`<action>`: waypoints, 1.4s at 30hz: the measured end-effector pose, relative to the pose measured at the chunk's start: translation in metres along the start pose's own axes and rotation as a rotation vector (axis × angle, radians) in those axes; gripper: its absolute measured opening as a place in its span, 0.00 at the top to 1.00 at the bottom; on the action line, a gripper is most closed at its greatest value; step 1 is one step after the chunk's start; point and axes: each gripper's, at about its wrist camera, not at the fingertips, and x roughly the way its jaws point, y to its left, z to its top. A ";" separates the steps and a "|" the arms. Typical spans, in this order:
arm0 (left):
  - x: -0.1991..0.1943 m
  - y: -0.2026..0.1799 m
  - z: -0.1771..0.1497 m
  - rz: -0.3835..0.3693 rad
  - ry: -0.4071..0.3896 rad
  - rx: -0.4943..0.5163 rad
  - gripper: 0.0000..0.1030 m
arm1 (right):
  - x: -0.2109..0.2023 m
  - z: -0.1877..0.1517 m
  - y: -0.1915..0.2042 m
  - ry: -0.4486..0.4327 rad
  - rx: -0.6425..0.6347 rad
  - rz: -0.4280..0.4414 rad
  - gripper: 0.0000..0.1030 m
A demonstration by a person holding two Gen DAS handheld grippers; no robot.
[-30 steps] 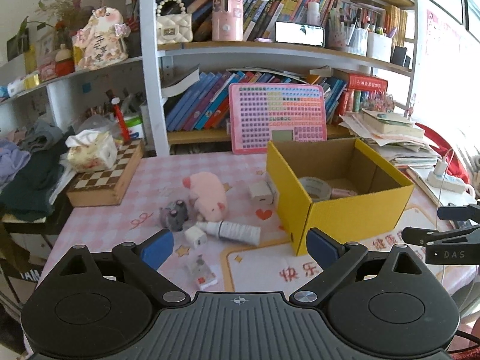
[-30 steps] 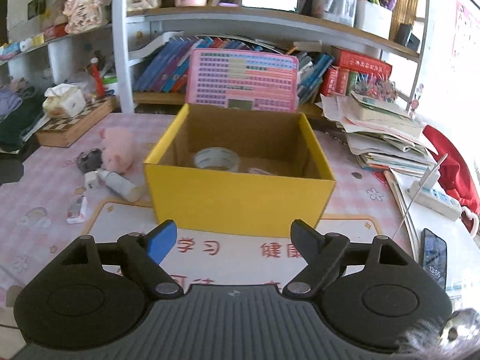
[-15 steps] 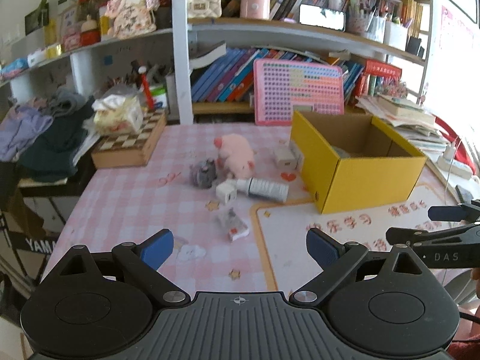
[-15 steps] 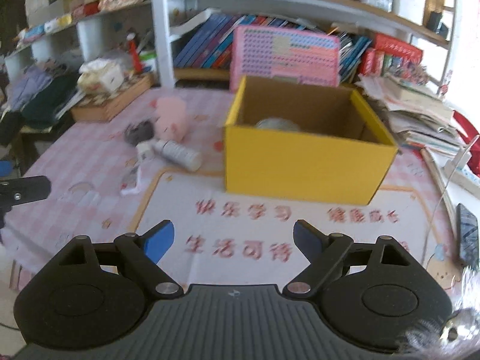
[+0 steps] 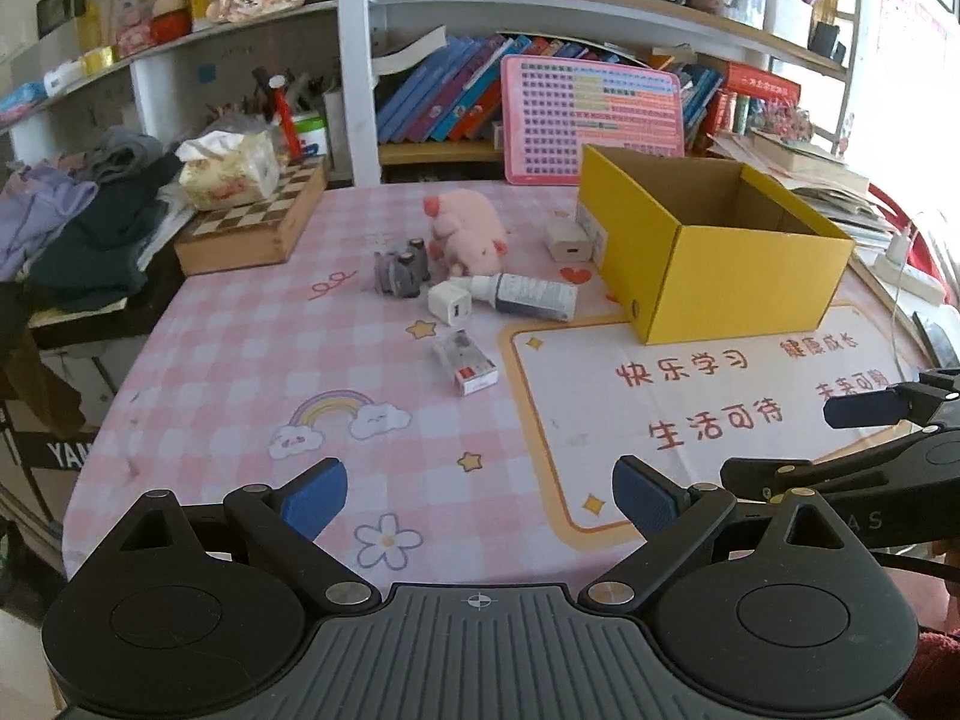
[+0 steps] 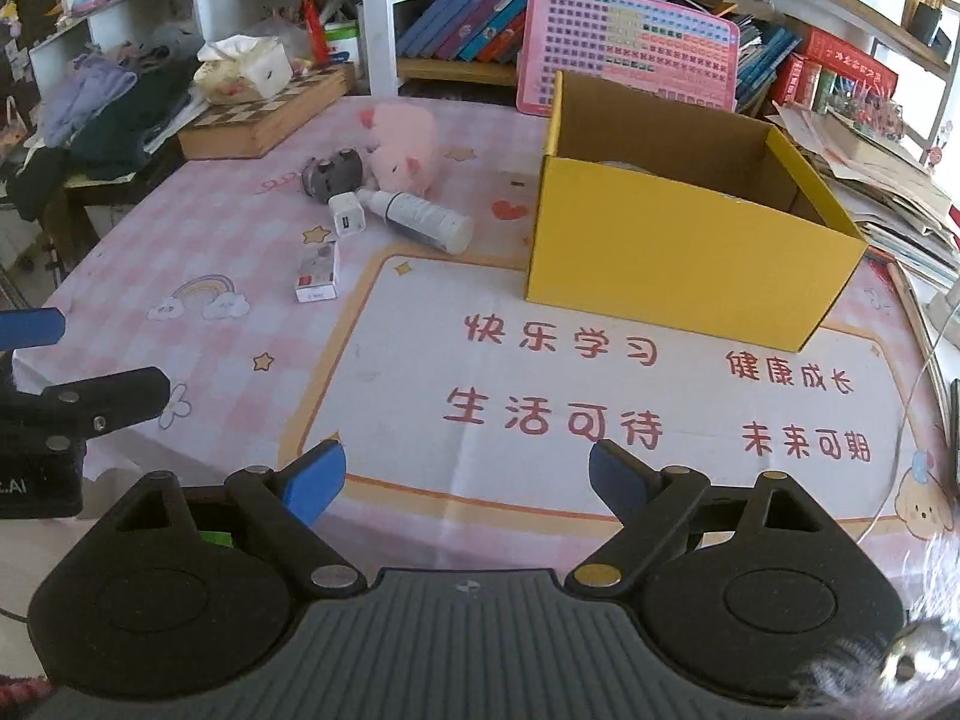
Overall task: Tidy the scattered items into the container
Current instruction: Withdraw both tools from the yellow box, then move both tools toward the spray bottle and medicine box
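both grippers, left gripper (image 5: 479,495) and right gripper (image 6: 467,477), gape wide and empty above the counter (image 5: 240,396). the pink plush pig (image 5: 467,231), bottle (image 5: 528,295), white charger (image 5: 449,303) and small packet (image 5: 465,360) lie outside the yellow box (image 5: 714,258); most tidying remains.

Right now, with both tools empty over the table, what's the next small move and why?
Probably ease the left tool forward and down toward the small red-and-white box, the loose item lying nearest to it. Both tools are open and hold nothing, and that box lies alone on the pink tablecloth, clear of the bottle and the yellow box.
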 end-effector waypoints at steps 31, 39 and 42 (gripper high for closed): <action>0.016 0.018 -0.007 -0.012 0.063 -0.087 0.06 | 0.015 0.021 0.030 0.013 -0.154 0.055 0.17; 0.031 0.020 0.007 -0.001 0.037 -0.093 0.07 | 0.040 0.051 0.032 0.003 -0.215 0.100 0.36; 0.043 0.023 0.012 0.016 0.048 -0.117 0.08 | 0.049 0.063 0.030 0.003 -0.232 0.117 0.41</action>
